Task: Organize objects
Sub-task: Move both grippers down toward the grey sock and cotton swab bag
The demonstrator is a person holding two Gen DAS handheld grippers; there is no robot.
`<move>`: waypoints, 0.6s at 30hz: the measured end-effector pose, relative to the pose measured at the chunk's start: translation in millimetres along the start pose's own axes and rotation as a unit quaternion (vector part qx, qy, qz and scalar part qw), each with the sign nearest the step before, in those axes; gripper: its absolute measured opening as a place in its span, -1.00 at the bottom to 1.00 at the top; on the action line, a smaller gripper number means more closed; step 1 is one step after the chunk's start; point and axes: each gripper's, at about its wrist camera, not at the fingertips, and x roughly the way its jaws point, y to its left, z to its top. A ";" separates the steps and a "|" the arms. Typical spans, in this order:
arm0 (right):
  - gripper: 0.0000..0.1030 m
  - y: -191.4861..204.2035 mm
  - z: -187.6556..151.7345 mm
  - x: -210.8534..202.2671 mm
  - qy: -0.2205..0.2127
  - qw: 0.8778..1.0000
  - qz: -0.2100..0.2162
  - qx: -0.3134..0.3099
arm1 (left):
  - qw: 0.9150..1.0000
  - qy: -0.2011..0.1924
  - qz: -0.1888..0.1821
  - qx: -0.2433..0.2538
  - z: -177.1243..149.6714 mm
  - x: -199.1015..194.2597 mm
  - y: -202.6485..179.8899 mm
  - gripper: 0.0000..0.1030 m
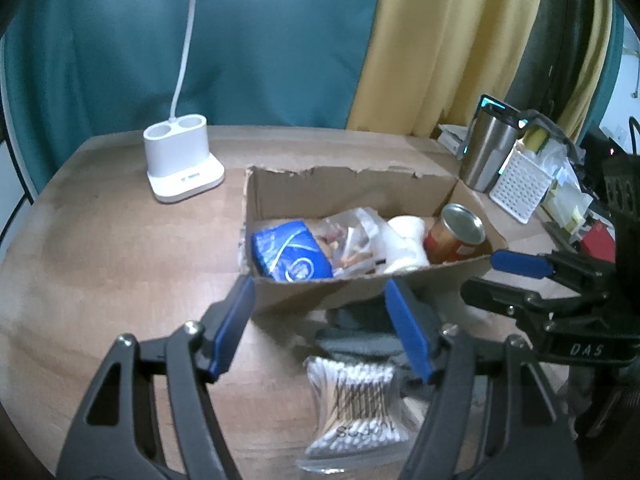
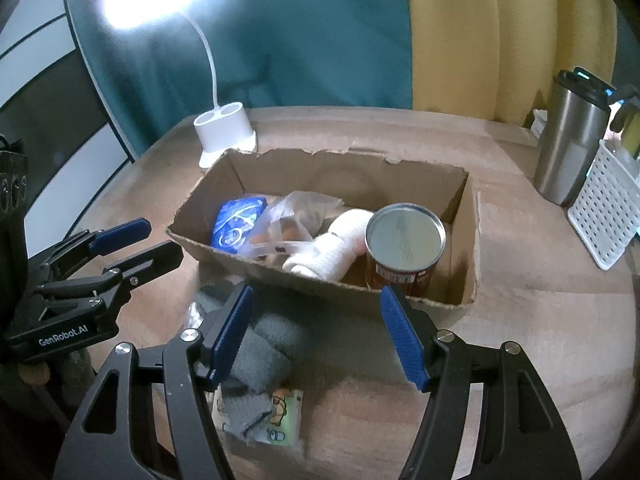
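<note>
The round wooden desk carries an open brown cardboard box with torn rims. Inside it are seen a blue plastic packet, a clear plastic bag of small items, a white roll of bandage-like material and a red tin can with a silver lid, the can standing upright at the right end.

Just in front of the box, on the desk, the unsorted things are found: a grey folded cloth lying partly over a small green illustrated packet, and a clear pack of cotton swabs near them.

The left gripper is held above the swab pack with its jaws apart and nothing pressed between them. The right gripper is held above the grey cloth, jaws likewise apart and empty.

Trouble could arise from the overlap: if the cloth is pinched, the packet beneath may be dragged along or flicked off the desk. The slick swab pack could slip from a shallow grip; its exact edge is blurred, so this is perhaps overstated. The two grippers are close, and a collision is possible if both are lowered together.
</note>
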 end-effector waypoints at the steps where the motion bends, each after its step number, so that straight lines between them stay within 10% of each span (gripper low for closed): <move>1: 0.35 0.5 -1.3 0.5 0.001 1.000 0.000 0.000 | 1.000 0.001 -0.001 -0.001 -1.9 -0.2 0.2 0.56; 18: 0.34 10.6 -18.5 18.1 0.027 1.000 0.009 0.001 | 1.000 0.017 0.000 -0.008 -21.6 2.7 12.0 0.58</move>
